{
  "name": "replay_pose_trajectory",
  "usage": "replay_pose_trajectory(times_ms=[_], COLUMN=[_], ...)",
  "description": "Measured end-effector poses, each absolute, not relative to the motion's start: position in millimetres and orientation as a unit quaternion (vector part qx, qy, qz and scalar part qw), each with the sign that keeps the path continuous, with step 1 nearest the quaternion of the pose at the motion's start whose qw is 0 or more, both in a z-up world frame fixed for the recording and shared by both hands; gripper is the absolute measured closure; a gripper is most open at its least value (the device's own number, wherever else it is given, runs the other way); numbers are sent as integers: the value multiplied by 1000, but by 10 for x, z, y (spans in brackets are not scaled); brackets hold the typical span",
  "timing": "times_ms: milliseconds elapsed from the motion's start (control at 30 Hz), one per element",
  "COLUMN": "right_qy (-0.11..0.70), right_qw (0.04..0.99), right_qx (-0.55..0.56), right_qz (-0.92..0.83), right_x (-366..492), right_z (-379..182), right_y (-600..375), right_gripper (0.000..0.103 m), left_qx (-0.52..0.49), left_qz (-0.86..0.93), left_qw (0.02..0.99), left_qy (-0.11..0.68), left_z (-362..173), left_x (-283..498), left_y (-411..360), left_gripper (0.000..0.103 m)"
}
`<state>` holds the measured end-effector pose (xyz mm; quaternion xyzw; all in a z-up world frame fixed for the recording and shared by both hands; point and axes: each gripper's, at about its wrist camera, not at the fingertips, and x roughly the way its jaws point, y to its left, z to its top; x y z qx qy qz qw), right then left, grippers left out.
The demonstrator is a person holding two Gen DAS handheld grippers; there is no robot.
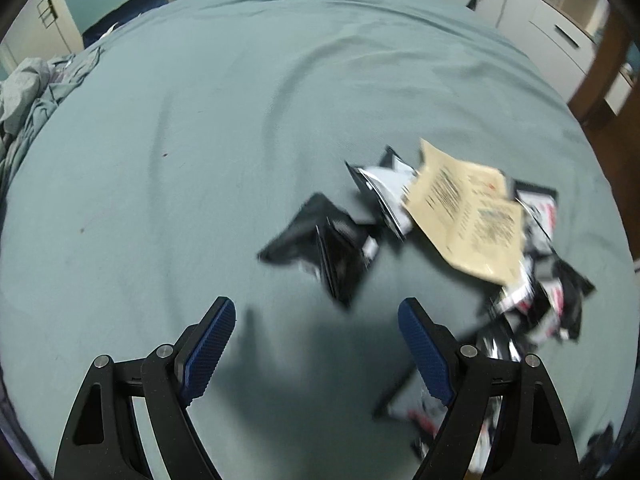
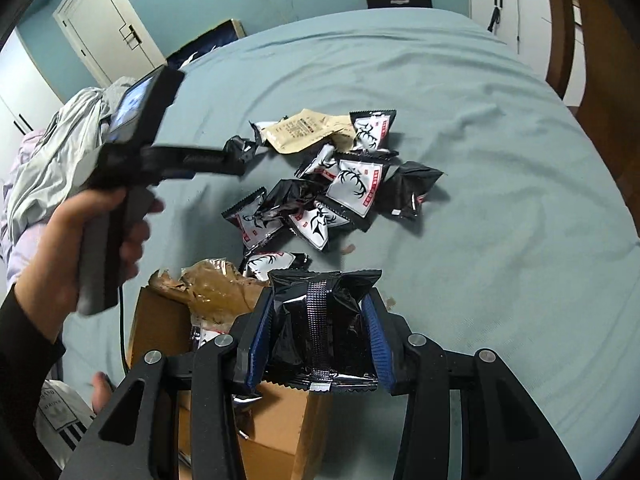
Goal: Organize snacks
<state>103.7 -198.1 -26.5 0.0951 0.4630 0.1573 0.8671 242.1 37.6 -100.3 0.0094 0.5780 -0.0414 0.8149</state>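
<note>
From the left wrist view I find my left hand-held gripper (image 1: 316, 322) spread wide and holding nothing, hovering above the bed (image 1: 240, 100); a lone black packet (image 1: 324, 244) lies just ahead of its fingers, and beyond it to the right a beige pouch (image 1: 468, 212) rests on top of a blurred heap of black-and-white snack packets (image 1: 536, 280). None of that heap is sorted, as far as this view shows. From the right wrist view I find my right hand-held gripper (image 2: 318, 336) closed on a black foil packet (image 2: 324, 320), held above the open cardboard box (image 2: 276, 420) at the near edge of the bed. At least one packet already shows inside the box beside crumpled brown wrapping (image 2: 208, 288); the box's depth is hidden, so I cannot count its contents. The main pile (image 2: 336, 188) is well apart from the box, out on the sheet. I judge the task early to midway: one packet about to be deposited, a few stowed, roughly a dozen outstanding.
</note>
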Motion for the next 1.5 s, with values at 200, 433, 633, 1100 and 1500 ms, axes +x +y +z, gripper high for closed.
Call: replay_pose_trajectory(times_ms=[200, 433, 633, 1100, 1500], right_qy=[471, 473, 456, 407, 386], right_qw=[862, 860, 871, 895, 902], right_qx=[100, 112, 105, 133, 144], right_qz=[157, 156, 147, 124, 132], right_x=[1095, 1147, 1109, 747, 187], right_z=[-326, -357, -321, -206, -98], right_y=[-1986, -1990, -1971, -2135, -2133], right_gripper=[61, 61, 61, 61, 61], left_qx=[-62, -59, -94, -28, 68], left_qz=[-38, -37, -42, -121, -167], left_qw=[811, 823, 821, 845, 825], left_qy=[580, 564, 562, 520, 535], left_z=[-1159, -1106, -937, -59, -92], left_x=[2695, 2690, 2482, 1046, 211], left_y=[518, 505, 698, 521, 79], left_gripper=[23, 48, 63, 62, 58])
